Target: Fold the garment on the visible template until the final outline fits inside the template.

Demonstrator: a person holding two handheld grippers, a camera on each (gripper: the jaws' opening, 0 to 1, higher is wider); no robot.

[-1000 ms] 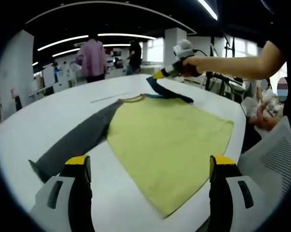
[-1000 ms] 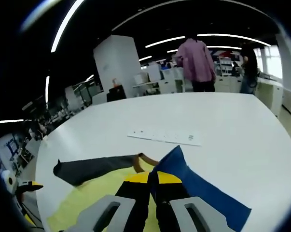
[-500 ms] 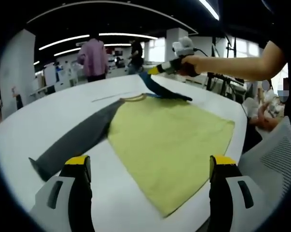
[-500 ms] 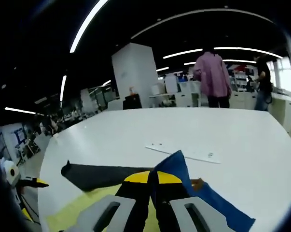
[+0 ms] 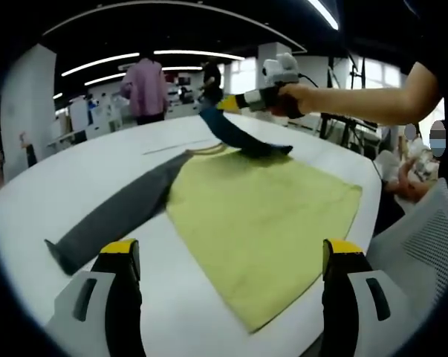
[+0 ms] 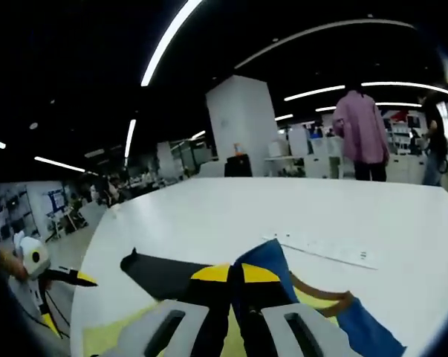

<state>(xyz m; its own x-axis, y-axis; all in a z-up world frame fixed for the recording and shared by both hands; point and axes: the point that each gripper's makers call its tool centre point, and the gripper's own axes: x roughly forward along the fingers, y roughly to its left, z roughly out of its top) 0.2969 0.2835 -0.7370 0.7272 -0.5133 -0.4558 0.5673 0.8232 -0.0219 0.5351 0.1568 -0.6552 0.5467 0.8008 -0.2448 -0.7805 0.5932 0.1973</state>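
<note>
Overhead, the right gripper (image 6: 235, 286) clenches the blue sleeve (image 5: 225, 131) — left gripper (image 5: 231, 297) released (garment (image 5: 261, 216) on table (image 5: 82, 175)).

A person in a pink shirt (image 5: 143, 91) (image 6: 359, 128) stands with back turned beyond the white worktop (image 5: 75, 178) (image 6: 209, 223), beside another person in dark clothes (image 5: 210, 80). A white pillar (image 6: 242, 123) rises behind the worktop under strip ceiling lights (image 6: 168, 37). A white mesh chair (image 5: 420, 238) sits at the worktop's edge.
</note>
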